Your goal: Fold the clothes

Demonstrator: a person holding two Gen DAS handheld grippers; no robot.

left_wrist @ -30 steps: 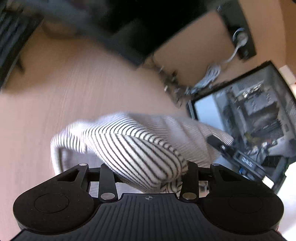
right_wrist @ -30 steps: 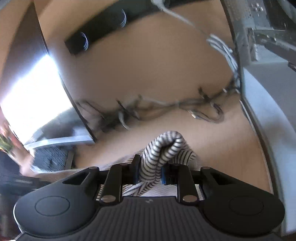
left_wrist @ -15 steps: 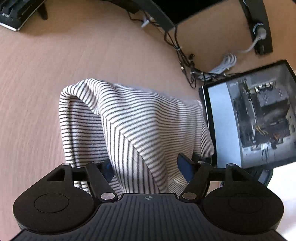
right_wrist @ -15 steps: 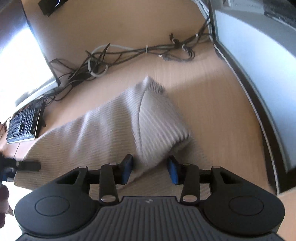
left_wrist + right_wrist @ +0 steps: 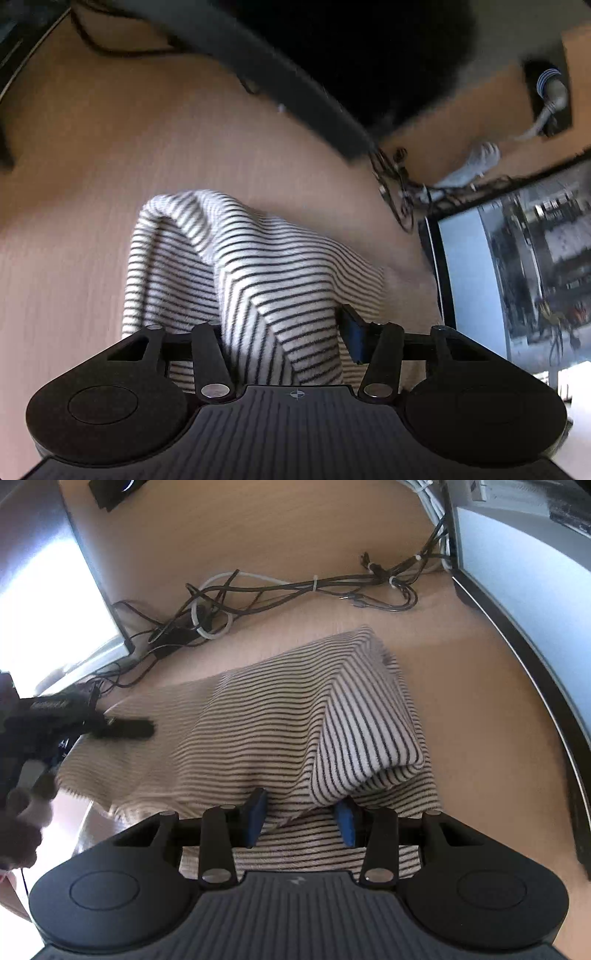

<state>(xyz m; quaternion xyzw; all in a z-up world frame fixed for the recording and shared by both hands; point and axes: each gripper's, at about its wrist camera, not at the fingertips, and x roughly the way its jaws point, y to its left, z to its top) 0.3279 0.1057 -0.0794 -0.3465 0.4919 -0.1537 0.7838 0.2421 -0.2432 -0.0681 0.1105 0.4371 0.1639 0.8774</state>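
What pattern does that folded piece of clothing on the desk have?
Thin dark stripes on white; the garment shows sharpest in the right wrist view.

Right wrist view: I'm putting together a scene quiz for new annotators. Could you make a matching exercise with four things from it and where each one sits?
Things:
1. striped cloth
2. cable bundle
3. bright screen
4. computer case

Places:
a. along the right edge of the picture
b. in the middle of the desk, nearest the camera
c. at the left edge of the picture
d. beyond the cloth, along the back of the desk

Pairs: 1-b, 2-d, 3-c, 4-a
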